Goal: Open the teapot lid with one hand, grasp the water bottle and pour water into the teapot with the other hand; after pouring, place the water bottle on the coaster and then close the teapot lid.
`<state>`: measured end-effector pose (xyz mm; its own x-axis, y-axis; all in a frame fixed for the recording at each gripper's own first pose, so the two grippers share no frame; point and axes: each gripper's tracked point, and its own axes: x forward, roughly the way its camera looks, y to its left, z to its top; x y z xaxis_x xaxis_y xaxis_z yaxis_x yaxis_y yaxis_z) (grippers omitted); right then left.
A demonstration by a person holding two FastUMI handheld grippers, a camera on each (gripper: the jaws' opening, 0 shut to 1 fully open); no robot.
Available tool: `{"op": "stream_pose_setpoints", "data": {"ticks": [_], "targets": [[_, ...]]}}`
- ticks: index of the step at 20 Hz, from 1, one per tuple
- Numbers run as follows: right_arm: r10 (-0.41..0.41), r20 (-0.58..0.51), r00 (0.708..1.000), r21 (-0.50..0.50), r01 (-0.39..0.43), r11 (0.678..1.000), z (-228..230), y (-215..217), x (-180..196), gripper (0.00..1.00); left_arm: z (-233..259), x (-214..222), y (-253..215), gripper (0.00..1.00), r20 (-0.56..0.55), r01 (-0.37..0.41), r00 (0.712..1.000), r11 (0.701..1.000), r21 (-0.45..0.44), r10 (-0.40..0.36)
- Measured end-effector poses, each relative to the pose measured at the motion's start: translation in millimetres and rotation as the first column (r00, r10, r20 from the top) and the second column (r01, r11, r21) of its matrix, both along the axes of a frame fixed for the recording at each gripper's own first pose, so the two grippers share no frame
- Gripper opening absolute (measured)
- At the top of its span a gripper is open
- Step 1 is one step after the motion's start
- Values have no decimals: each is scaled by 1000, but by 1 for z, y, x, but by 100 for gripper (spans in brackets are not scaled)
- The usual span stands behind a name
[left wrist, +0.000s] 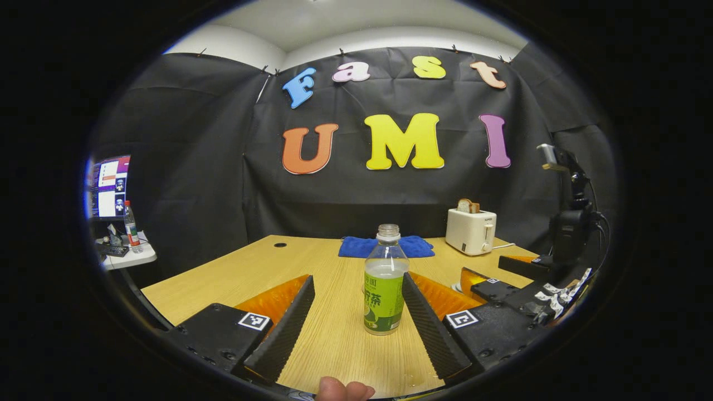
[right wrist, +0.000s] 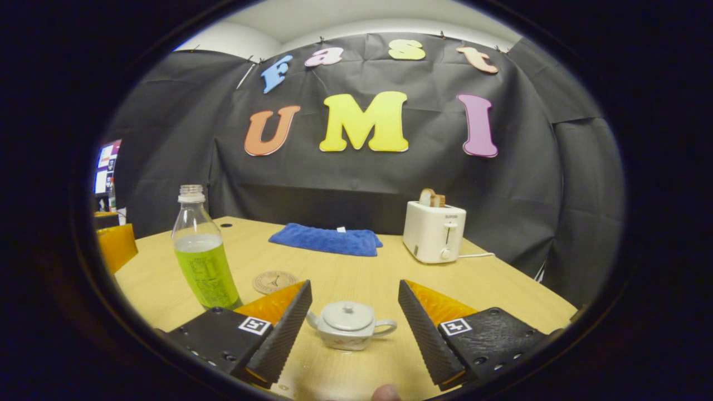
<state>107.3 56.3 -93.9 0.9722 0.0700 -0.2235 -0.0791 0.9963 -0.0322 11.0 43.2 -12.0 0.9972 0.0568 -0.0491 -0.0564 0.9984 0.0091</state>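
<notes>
Between our spread right gripper [right wrist: 352, 328] fingers sits the small white ceramic teapot [right wrist: 349, 326]; we should pinch its lid knob [right wrist: 347, 307] squarely, left gripper [left wrist: 356, 323] spread around the green-labelled clear plastic bottle [left wrist: 384, 280].

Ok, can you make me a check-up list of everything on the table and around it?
Surface: wooden table, a few small drops near its front edge.
Job's things: water bottle upright, no cap, part full; teapot with its lid on; coaster bare, beside the bottle.
Clutter: blue cloth and a toaster with bread, at the back.
Grippers: left tongs open, bottle between them, not gripped; right tongs open either side of the teapot.
Cables: white toaster cord trailing right.
Surroundings: black cloth wall; side desk with a screen and another bottle.
</notes>
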Motion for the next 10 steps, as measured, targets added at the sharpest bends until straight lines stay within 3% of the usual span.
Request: {"op": "stream_pose_setpoints", "data": {"ticks": [3, 10], "targets": [[-5, -19, 1000, -7, 5, 1000, -9, 2, 8, 84, 2, 0, 4, 99, 3, 0, 1000, 1000, -2, 0], [-2, -76, 997, -23, 0, 1000, -24, 9, 19, 37, 2, -1, 8, 99, -1, -6, 1000, 1000, -7, 6]]}}
